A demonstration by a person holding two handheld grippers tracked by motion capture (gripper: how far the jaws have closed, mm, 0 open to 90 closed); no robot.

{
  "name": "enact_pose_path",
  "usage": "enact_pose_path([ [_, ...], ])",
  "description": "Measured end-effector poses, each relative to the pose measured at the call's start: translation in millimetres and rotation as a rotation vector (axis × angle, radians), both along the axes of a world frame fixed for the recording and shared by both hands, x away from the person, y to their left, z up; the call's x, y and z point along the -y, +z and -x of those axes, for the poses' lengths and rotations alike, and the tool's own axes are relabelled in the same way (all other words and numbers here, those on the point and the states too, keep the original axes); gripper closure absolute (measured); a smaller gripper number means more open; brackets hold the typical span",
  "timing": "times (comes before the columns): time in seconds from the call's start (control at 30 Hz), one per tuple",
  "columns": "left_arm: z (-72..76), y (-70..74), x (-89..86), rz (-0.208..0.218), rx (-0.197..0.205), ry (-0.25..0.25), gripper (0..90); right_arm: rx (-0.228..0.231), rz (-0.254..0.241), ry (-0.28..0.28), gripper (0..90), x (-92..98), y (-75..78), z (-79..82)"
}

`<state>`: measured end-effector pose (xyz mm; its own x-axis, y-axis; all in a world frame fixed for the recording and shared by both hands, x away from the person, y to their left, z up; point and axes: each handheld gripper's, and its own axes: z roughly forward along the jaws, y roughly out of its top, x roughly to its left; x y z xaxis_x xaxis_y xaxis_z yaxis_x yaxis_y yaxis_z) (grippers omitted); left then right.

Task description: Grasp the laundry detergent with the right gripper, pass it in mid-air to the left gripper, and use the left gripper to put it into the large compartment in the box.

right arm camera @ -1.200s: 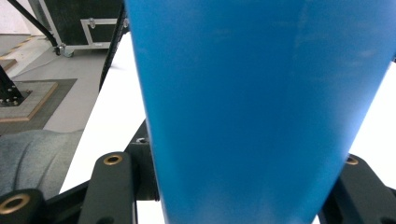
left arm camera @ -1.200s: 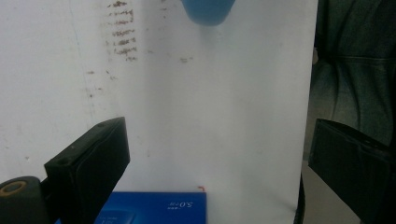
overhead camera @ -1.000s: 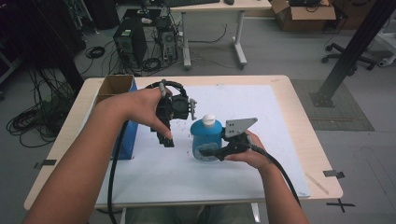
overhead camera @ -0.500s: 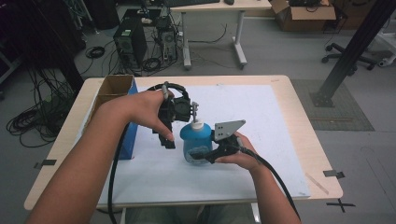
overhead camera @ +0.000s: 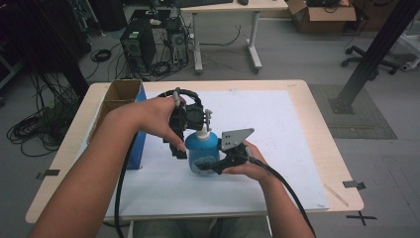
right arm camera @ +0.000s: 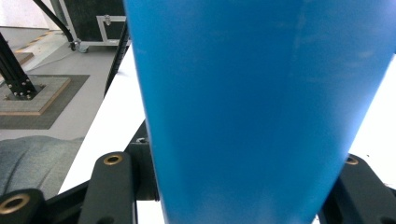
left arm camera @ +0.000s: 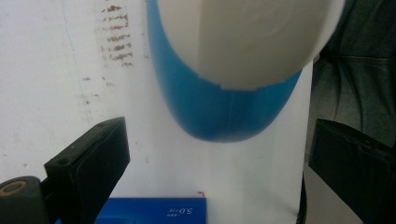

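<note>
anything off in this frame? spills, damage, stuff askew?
Nothing spilled or damaged. The blue bottle stands upright on the white mat, gripped low by the right claw; the left claw hangs open over its white cap. Only oddity: brown smudges on the mat.

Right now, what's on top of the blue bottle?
A white cap tops the blue bottle, with the left gripper right above it, jaws apart. The hand and gripper cover much of the cap in the high view.
</note>
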<state>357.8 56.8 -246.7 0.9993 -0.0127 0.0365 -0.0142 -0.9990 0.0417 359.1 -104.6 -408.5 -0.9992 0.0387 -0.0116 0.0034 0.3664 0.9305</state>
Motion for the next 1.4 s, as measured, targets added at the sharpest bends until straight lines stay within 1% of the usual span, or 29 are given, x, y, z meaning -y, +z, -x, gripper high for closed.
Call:
enact_pose_path([
  [0.3,-0.3,-1.7,2.5,0.004,0.002,-0.005,5.4,0.004,-0.005,0.007,43.9,-8.6,-1.0,-0.4],
  [0.37,-0.1,-2.1,3.3,0.010,0.003,-0.003,5.4,0.005,-0.006,0.008,43.9,-9.9,-0.9,-0.4],
  [0.53,0.9,-3.1,4.9,0.015,-0.001,-0.004,5.2,0.006,-0.017,0.014,43.9,-16.6,-0.7,-0.9],
  [0.87,2.4,-4.1,6.3,0.015,0.009,0.003,5.0,0.011,-0.024,0.028,43.9,-28.2,0.1,-1.4],
  [1.03,2.7,-5.8,7.3,0.016,0.013,0.002,5.0,0.009,-0.026,0.027,43.9,-29.3,1.5,-1.6],
  [1.3,3.0,-8.2,10.1,0.023,0.023,0.009,5.2,0.017,-0.030,0.025,43.9,-29.2,2.7,-1.6],
  [1.4,3.0,-8.7,11.1,0.018,0.026,0.010,5.5,0.022,-0.030,0.023,43.9,-29.2,3.2,-1.7],
])
